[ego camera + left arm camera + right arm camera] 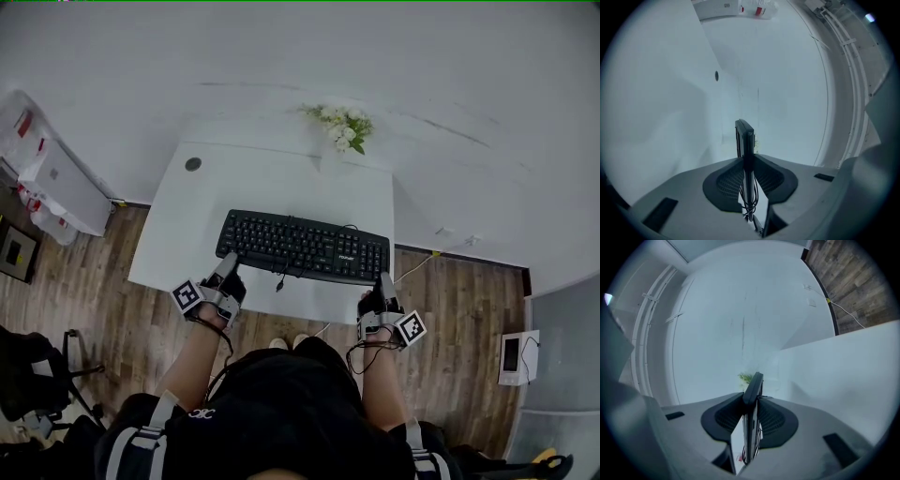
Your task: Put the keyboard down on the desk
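Note:
A black keyboard (305,246) lies lengthwise across the near half of the white desk (258,183). Whether it rests on the top or hangs just above it I cannot tell. My left gripper (228,266) is shut on its near left corner, my right gripper (385,281) on its near right corner. Its black cable (280,279) dangles from the front edge. In the left gripper view the keyboard (746,138) stands edge-on between the pads (725,182). The right gripper view shows the keyboard (753,392) the same way between the pads (774,423).
White flowers (343,127) stand at the desk's far edge, and a round cable hole (193,164) is at its far left. On the wooden floor are white boxes (64,187) to the left, a chair (37,380), and a small white device (515,357) to the right.

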`<state>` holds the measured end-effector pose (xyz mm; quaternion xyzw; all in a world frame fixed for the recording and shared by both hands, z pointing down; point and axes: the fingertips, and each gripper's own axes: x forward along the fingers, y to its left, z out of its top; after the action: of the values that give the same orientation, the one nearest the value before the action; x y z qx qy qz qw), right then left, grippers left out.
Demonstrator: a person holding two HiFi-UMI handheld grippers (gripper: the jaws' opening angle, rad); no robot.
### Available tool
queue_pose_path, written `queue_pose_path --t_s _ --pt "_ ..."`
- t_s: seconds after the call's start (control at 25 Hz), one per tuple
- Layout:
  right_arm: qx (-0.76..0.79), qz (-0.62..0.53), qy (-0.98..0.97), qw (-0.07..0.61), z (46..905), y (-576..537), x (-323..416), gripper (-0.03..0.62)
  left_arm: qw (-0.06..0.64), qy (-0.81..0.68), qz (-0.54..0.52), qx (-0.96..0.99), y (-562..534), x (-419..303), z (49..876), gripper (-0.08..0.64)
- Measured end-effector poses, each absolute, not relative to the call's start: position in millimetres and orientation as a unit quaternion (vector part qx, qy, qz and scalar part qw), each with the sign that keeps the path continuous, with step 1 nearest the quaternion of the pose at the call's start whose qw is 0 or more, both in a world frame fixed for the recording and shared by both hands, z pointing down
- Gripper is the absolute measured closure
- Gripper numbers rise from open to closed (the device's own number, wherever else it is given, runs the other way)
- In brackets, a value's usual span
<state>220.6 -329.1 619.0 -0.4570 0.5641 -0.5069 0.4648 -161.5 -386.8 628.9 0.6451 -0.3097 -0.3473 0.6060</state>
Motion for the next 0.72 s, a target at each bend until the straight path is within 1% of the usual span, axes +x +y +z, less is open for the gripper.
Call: queue_pose_path --t_s 0.28,0.72 --pt "-0.454 -0.511 0.576 0.449 622 -349 225 0.500 0.612 -0.316 -0.352 0.634 -401 -157 636 0.494" --pt "-0.461 -0.549 0.555 0.421 657 -390 234 0.499 0.626 -0.351 -0.331 0.613 -435 -147 664 0.494"
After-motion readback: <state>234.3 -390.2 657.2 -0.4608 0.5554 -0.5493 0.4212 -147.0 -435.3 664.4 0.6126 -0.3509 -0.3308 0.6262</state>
